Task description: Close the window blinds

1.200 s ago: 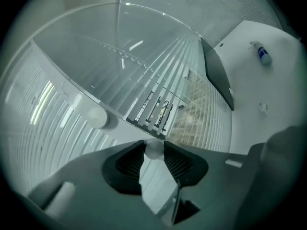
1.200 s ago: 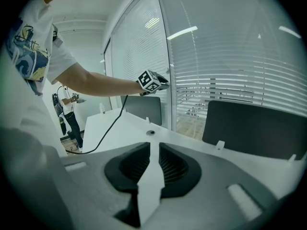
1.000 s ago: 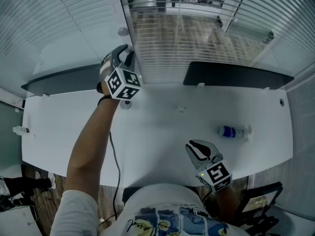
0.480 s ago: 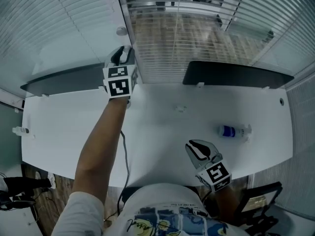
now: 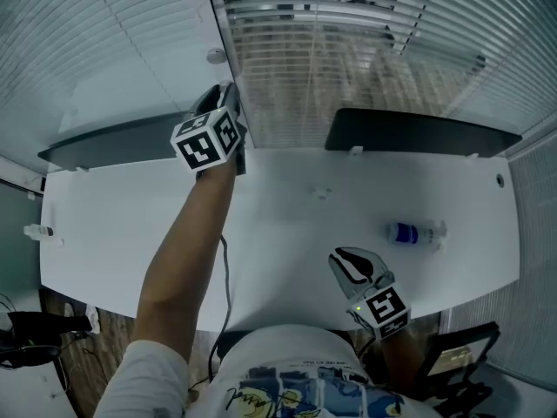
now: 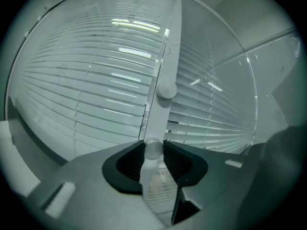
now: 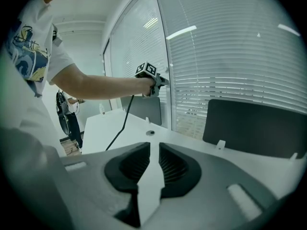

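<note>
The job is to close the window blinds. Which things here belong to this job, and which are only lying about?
Belong to the job:
- blinds
- tilt wand, gripped by the left gripper

Only lying about:
- bottle on the desk
- small bottle at the desk's left edge
- dark panels along the desk's far edge
- right gripper, idle, with nothing between its jaws

Plenty of bare white desk (image 5: 287, 225) in the middle, clear passage there. A bottle (image 5: 409, 232) lies off to the right, ahead of the right gripper (image 5: 346, 259). The right panel (image 5: 418, 133) and left panel (image 5: 113, 142) wall off the back edge. The gap between them opens onto the blinds (image 5: 331, 77). There the left gripper (image 5: 223, 94) clamps the wand (image 6: 153, 150), tight beside the window post (image 5: 219, 24).
</note>
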Action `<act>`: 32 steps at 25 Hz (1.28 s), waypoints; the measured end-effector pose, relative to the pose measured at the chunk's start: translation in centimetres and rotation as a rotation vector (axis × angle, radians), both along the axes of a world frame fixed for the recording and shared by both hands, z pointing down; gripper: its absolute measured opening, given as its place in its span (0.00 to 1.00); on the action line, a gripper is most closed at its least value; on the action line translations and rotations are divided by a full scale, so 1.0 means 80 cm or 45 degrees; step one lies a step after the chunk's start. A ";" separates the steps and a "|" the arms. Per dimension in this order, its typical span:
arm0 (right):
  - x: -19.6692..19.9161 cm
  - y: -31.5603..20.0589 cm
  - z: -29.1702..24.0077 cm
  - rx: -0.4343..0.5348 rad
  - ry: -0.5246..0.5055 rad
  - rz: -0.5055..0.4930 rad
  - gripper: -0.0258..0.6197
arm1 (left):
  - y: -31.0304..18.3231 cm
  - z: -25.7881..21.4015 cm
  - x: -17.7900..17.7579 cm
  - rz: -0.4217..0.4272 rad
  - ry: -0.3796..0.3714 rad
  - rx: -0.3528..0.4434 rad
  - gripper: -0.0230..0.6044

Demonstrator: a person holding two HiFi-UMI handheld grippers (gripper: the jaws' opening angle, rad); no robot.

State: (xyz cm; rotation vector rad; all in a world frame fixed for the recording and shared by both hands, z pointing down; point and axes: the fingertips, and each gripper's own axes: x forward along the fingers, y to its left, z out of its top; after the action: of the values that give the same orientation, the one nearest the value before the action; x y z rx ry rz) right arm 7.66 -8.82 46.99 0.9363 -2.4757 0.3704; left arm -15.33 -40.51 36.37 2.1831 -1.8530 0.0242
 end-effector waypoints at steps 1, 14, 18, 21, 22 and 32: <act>0.001 0.000 0.000 0.002 0.000 0.001 0.11 | 0.000 0.000 0.001 0.006 -0.026 0.004 0.25; -0.002 -0.003 -0.003 0.007 -0.004 -0.002 0.11 | 0.013 0.005 0.017 0.142 -0.939 0.121 0.30; -0.004 -0.001 -0.002 0.006 -0.002 -0.006 0.11 | 0.013 0.007 0.018 0.203 -1.279 0.171 0.30; -0.003 -0.001 -0.002 0.010 -0.005 -0.007 0.11 | 0.008 0.008 0.021 0.250 -1.488 0.194 0.30; -0.003 -0.001 -0.002 0.010 -0.011 -0.004 0.11 | 0.006 0.009 0.022 0.267 -1.550 0.195 0.30; 0.002 -0.004 -0.004 0.010 -0.008 0.010 0.11 | 0.000 0.018 0.029 0.321 -1.803 0.225 0.25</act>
State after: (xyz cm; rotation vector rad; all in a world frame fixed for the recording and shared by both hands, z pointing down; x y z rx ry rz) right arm 7.82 -9.15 46.68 0.9494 -2.4815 0.3670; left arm -12.98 -40.54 37.77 2.7163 -2.0355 1.9345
